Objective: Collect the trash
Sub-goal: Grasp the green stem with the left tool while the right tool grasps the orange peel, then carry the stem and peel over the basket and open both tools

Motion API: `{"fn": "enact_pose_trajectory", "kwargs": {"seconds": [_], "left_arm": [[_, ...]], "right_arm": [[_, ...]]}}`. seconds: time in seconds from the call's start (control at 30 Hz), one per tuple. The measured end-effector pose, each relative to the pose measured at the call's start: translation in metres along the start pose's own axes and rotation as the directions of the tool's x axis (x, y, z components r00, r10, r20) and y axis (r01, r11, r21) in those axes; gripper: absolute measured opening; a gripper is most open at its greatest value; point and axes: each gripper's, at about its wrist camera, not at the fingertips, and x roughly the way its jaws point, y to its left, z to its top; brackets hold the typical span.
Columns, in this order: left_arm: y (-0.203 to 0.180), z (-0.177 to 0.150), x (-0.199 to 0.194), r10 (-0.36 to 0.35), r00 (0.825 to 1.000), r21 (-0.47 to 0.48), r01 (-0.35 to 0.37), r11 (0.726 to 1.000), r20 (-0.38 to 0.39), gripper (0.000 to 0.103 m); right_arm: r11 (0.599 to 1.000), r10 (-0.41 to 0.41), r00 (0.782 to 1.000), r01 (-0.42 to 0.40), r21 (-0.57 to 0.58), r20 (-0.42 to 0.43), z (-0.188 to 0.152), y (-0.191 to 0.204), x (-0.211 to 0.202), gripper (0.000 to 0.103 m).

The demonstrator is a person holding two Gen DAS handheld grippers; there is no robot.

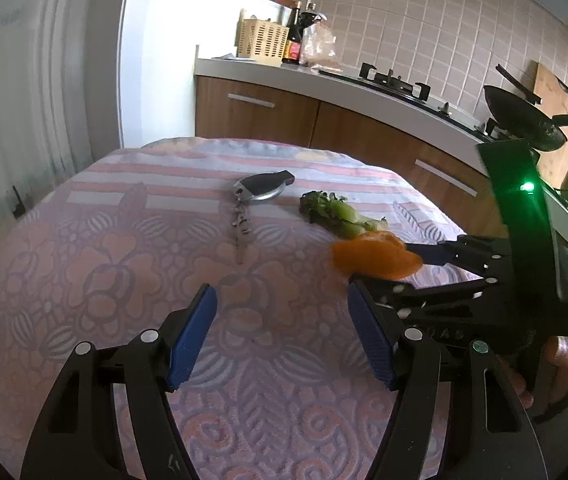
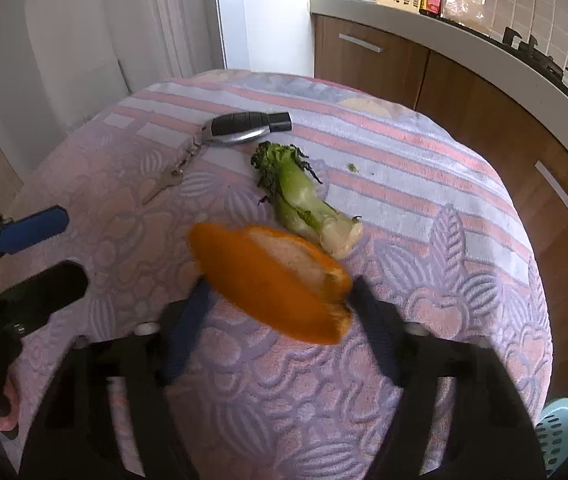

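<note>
The right gripper [image 2: 276, 288] has its fingers [image 2: 188, 320] pressed on an orange peel [image 2: 272, 280], one on each side. The peel is a big curved piece, bright orange outside and pale and soft-looking inside. It looks a bit blurry. It sits just above the worktop [image 2: 424, 184], which wears a purple and pink cloth with flowers and stripes.

In the left wrist view, the same orange peel [image 1: 376, 258] is held out at the tips of the right gripper [image 1: 414, 254], off to the right side.

The left gripper [image 1: 282, 332] has its blue fingers [image 1: 194, 340] wide apart with nothing between them. It hangs over the flowered cloth, near the front of the worktop [image 1: 84, 240].

Just behind the peel lies a vegetable stalk [image 2: 304, 200]. It is pale green at the cut end and dark and leafy at the far end. It lies flat on the cloth.

Farther back is a black and silver car key [image 2: 244, 128] with a small metal key on a chain, also lying on the cloth.
</note>
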Motion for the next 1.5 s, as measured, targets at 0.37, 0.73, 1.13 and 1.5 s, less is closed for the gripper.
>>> {"fn": "enact_pose_trajectory", "kwargs": {"seconds": [0.37,0.73,1.13,1.5], "left_arm": [[-0.01,0.01,0.009,-0.086,0.991,-0.04,0.082,0.996,-0.099,0.065],[-0.051,0.051,0.084,-0.08,0.985,-0.124,0.061,0.99,-0.152,0.062],[-0.062,0.067,0.121,0.032,0.984,-0.142,-0.057,0.988,-0.175,0.035],[-0.067,0.066,0.068,-0.151,0.987,-0.092,0.146,0.985,-0.047,0.019]], "right_arm": [[0.985,0.0,0.986,-0.029,0.173,0.164,-0.031,-0.023,-0.057,0.027],[0.869,-0.271,0.94,0.146,0.472,0.209,-0.054,-0.078,-0.078,0.027],[0.867,-0.306,0.925,0.174,0.467,0.224,-0.057,-0.071,-0.079,0.027],[0.846,-0.326,0.893,0.13,0.517,0.31,-0.069,-0.077,-0.099,0.027]]}}
